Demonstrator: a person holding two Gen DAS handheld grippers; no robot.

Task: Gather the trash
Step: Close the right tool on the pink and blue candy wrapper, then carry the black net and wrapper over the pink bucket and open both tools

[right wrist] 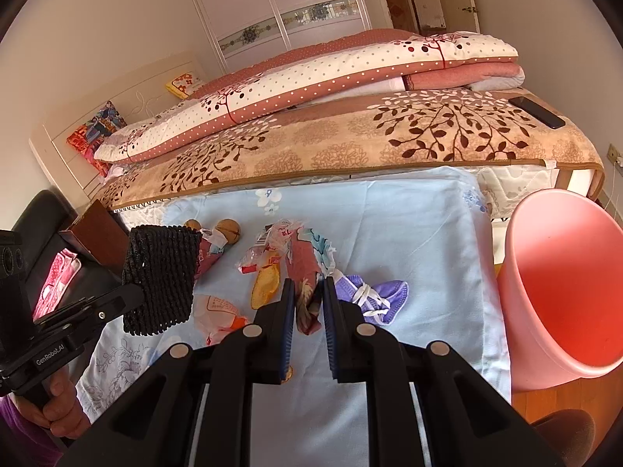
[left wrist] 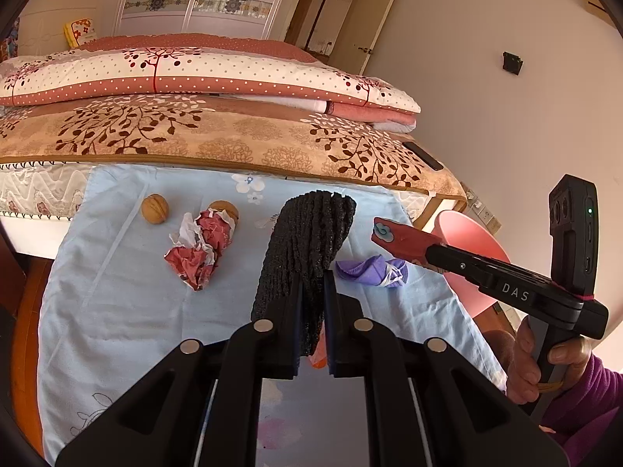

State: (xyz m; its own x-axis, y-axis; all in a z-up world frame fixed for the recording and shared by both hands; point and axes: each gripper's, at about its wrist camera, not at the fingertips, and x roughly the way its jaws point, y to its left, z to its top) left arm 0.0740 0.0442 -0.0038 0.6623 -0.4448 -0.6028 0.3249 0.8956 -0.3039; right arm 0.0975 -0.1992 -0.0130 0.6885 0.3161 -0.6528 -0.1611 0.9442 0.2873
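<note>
My left gripper (left wrist: pixel 313 292) is shut on a black foam net sleeve (left wrist: pixel 307 249) and holds it above the light blue cloth (left wrist: pixel 128 303); it also shows in the right wrist view (right wrist: pixel 161 278). My right gripper (right wrist: pixel 305 292) is shut on a red patterned wrapper (right wrist: pixel 305 268), seen from the left wrist view (left wrist: pixel 401 239) above a crumpled purple mask (left wrist: pixel 373 270). The pink bin (right wrist: pixel 560 284) stands to the right of the cloth. A crumpled red and white paper (left wrist: pixel 200 249) and two walnuts (left wrist: pixel 155 209) lie on the cloth.
Orange and white snack wrappers (right wrist: pixel 264 284) lie on the cloth near my right gripper. The bed (left wrist: pixel 233 136) with folded quilts runs along the cloth's far edge, with a black phone (right wrist: pixel 541 113) on it. A dark chair (right wrist: pixel 50 233) stands at the left.
</note>
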